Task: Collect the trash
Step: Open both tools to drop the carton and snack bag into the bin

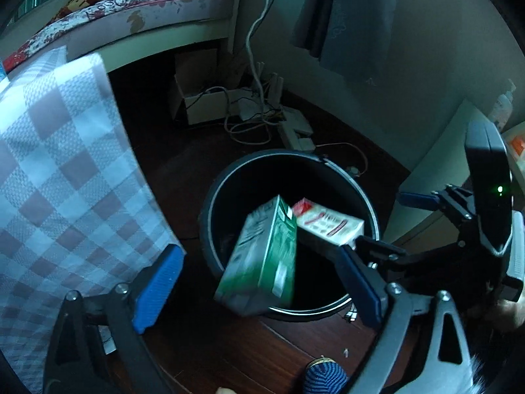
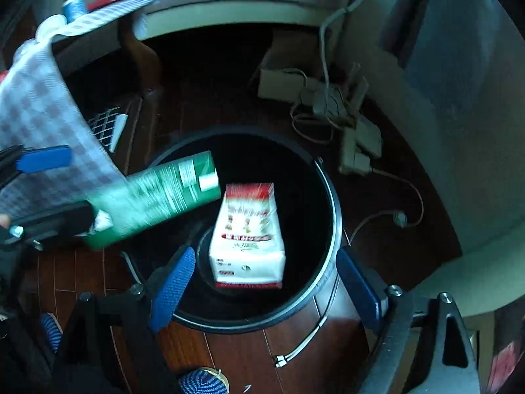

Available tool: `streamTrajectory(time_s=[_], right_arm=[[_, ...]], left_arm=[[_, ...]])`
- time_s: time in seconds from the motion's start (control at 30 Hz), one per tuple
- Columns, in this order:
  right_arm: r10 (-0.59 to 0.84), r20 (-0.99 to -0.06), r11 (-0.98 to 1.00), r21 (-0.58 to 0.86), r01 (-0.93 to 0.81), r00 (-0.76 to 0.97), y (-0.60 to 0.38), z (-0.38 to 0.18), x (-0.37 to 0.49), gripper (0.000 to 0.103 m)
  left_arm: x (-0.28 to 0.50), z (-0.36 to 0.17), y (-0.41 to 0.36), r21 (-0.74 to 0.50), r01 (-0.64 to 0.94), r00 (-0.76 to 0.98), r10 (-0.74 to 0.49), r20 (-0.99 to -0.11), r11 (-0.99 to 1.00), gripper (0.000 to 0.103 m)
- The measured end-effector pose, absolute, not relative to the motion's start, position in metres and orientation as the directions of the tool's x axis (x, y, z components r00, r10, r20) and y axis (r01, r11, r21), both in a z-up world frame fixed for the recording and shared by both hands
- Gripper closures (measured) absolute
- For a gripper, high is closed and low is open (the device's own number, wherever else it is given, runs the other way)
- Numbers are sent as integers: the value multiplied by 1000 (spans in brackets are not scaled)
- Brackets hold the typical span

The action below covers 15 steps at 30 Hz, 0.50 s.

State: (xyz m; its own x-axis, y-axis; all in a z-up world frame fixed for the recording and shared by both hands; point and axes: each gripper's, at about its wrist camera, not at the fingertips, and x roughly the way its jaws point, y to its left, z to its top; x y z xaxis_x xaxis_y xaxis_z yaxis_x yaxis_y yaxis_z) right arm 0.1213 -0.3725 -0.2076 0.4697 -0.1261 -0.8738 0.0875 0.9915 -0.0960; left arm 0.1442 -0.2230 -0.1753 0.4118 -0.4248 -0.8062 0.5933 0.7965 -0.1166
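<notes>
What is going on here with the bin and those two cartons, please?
A person holds two grippers over a black bin on the wood floor. Both the left gripper and right gripper are open. A green carton and a red-and-white carton sit blurred over the bin's mouth, apparently dropping in.

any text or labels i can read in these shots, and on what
None can be read.
green carton: white print and a white label patch, smeared by motion blur.
red and white carton: a red band with pale characters and small pictures, too blurred to read.
mattress edge: dark curly marks, cannot tell if letters or pattern.
orange packet: too small to read.
</notes>
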Motion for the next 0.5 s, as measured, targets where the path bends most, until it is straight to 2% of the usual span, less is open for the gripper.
streamTrajectory(time_s=[0.03, 0.1, 0.5], right_arm=[[-136, -878, 990, -100, 103, 458, -376, -210, 120, 13], [-143, -881, 988, -97, 123, 451, -380, -211, 118, 1], [-163, -853, 985, -112, 131, 495, -371, -195, 110, 1]], left_arm=[[144, -175, -220, -112, 583, 428, -421, -800, 805, 6], [143, -175, -216, -95, 560, 462, -406, -789, 823, 3], [135, -165, -203, -38, 520, 529, -356, -770, 853, 1]])
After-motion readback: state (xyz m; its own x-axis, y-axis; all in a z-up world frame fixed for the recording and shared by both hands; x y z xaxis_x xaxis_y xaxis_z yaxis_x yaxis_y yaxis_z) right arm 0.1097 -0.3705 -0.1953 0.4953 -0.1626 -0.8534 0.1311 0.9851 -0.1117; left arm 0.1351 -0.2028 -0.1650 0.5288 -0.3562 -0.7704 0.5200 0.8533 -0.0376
